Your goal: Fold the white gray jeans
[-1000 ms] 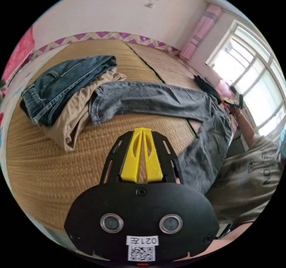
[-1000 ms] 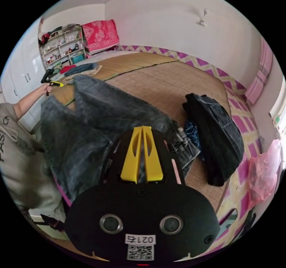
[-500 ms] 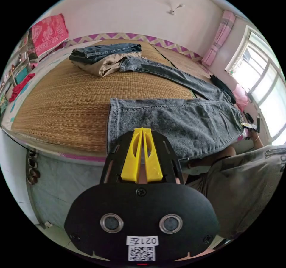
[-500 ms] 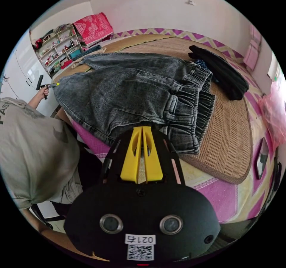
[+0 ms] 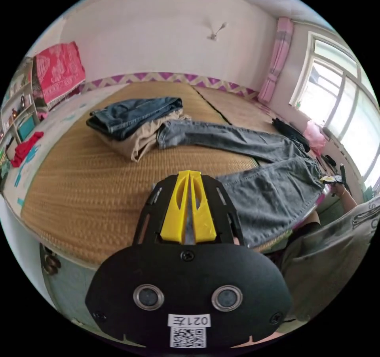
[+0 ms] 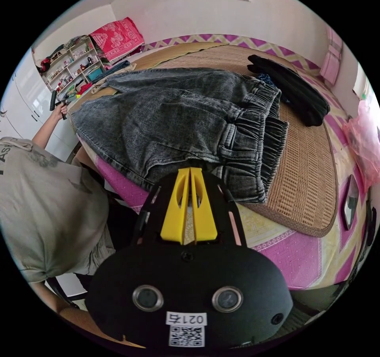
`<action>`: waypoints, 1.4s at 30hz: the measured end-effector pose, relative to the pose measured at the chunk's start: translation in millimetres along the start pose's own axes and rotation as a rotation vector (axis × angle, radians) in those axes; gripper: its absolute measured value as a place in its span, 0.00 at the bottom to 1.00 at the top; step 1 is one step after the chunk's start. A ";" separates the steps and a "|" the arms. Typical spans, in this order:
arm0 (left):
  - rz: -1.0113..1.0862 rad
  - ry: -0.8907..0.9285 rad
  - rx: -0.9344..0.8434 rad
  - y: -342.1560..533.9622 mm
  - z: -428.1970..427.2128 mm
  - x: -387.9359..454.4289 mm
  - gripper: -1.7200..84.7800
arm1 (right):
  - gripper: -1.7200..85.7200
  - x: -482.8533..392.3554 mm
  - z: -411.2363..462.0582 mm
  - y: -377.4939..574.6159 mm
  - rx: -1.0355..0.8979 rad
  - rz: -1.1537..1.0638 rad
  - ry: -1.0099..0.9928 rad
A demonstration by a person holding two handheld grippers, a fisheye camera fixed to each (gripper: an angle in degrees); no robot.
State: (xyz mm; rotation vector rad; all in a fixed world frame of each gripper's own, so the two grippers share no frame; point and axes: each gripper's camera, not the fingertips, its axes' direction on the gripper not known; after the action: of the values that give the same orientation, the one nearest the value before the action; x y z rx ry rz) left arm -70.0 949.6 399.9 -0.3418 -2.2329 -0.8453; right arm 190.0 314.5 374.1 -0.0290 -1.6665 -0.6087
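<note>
Gray jeans (image 6: 178,115) lie spread ahead of both claws (image 5: 189,206) (image 6: 190,204) for folding; each claw is pressed together, pinching nothing.

Jeans (image 5: 253,167) flat on mat (image 5: 79,198); folded pile (image 5: 134,123) beside leg end.

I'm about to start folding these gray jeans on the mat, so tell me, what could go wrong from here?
1. The gray jeans hang partly over the bed's edge near the person, so a pull there might drag them off the woven mat.
2. One leg ends against the folded blue jeans and tan trousers; lifting it could upset that stack.
3. The legs lie splayed apart, so a fold now would likely come out crooked.
</note>
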 end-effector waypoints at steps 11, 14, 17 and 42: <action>-0.325 -0.166 -0.188 -106.5 119.3 -108.5 0.01 | 0.01 -2.5 -16.4 -21.5 -0.014 0.086 0.012; -0.353 -0.227 -0.179 -138.0 134.5 -120.2 0.01 | 0.01 0.1 -20.2 -29.3 -0.028 0.119 -0.002; -0.330 -0.327 -0.192 -171.5 150.7 -128.3 0.01 | 0.01 2.2 -23.4 -36.2 -0.036 0.153 -0.014; 0.248 -0.155 -0.314 -258.9 193.2 49.6 0.01 | 0.01 -33.5 -63.0 -12.0 0.010 0.167 0.065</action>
State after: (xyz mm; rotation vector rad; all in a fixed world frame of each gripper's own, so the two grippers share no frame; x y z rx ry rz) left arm -327.5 882.8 210.0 -0.8392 -2.1357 -1.0620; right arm 250.0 289.4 342.4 -0.1389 -1.5862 -0.4700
